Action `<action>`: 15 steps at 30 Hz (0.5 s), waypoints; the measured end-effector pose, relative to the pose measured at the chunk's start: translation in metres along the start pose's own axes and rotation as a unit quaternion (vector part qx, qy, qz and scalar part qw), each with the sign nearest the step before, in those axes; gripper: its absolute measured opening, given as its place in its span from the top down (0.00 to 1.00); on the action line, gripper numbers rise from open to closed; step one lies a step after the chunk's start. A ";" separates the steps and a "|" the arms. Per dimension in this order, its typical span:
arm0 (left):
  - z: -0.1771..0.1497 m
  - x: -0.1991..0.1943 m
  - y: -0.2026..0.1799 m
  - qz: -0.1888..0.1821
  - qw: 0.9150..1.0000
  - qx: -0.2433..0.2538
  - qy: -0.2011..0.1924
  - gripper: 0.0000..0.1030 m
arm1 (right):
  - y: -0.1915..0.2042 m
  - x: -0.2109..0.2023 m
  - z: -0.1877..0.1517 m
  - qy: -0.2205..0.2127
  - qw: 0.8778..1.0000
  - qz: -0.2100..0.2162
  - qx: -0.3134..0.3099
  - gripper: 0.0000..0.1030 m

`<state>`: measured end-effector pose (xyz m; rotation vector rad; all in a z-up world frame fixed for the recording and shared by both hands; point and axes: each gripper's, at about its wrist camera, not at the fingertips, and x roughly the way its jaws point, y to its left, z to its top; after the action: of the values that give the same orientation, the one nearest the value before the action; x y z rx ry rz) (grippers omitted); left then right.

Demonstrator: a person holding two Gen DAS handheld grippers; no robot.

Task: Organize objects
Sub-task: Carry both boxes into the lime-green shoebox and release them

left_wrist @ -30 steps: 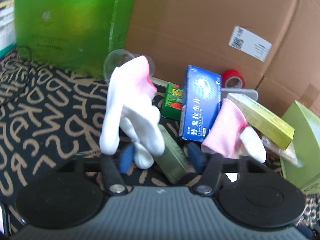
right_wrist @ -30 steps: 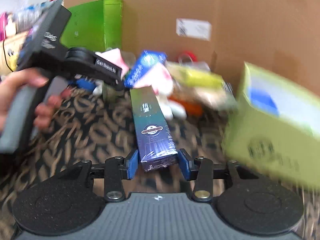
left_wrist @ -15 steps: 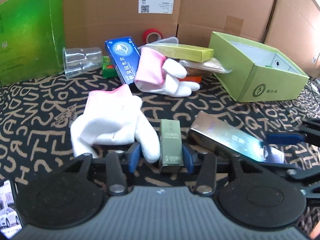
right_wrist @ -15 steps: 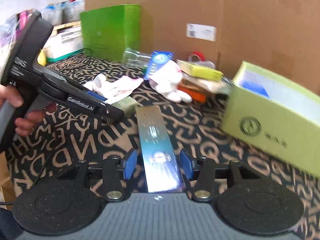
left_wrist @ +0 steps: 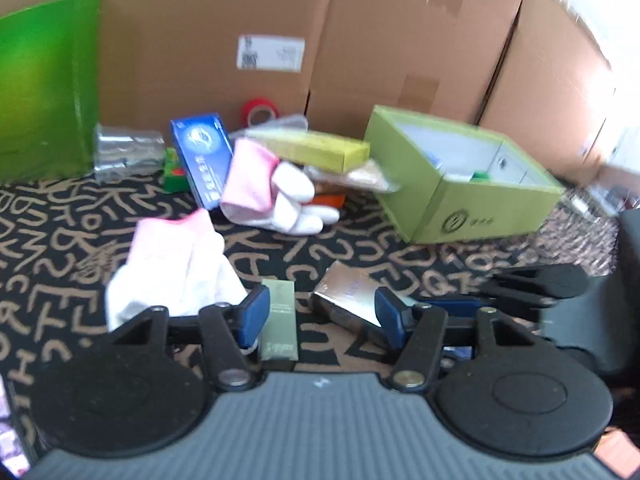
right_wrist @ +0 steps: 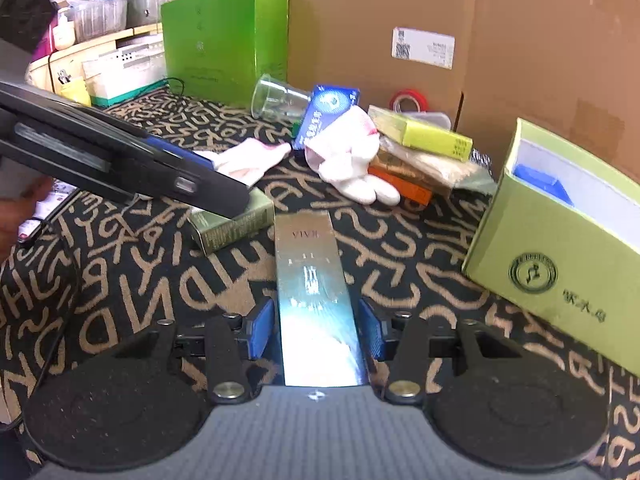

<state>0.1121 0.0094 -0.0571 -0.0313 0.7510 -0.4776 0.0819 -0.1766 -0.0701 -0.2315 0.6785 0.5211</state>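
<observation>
Olive box [left_wrist: 279, 322] beside silver box [left_wrist: 349, 300]

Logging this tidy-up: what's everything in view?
gloves: 2, white-pink, centre-left
silver box: 1, silver, front
olive box: 1, olive, front
blue box: 1, blue, on pile
yellow box: 1, yellow, atop pile
orange box: 1, orange, under pile
cup: 1, clear, lying rear left
tape: 1, red, rear
open box: 1, light green, right
tall box: 1, bright green, rear left
cartons: several, brown, behind
cloth: 1, black-tan, underneath
left gripper: 1, black-blue, open, jaws just opened further, around olive box
right gripper: 1, black-blue, shut on silver box
</observation>
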 end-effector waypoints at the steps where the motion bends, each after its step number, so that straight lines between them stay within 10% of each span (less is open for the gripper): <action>1: -0.001 0.012 0.002 0.005 1.000 -0.003 0.009 0.44 | -0.002 -0.001 -0.002 0.001 1.000 0.001 0.003 0.54; 3: -0.003 0.026 0.005 0.049 0.999 0.013 0.005 0.41 | -0.005 -0.006 -0.007 0.002 1.000 0.002 0.014 0.54; 6: -0.003 0.029 0.023 0.008 0.999 -0.039 0.017 0.42 | -0.007 -0.012 -0.010 0.004 1.000 -0.004 0.011 0.54; 15: -0.012 0.028 0.009 0.015 0.999 0.009 0.035 0.58 | -0.005 0.002 -0.002 -0.005 1.000 0.000 0.017 0.55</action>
<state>0.1257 0.0070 -0.0862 0.0128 0.8156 -0.4594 0.0848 -0.1808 -0.0729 -0.1969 0.6763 0.5113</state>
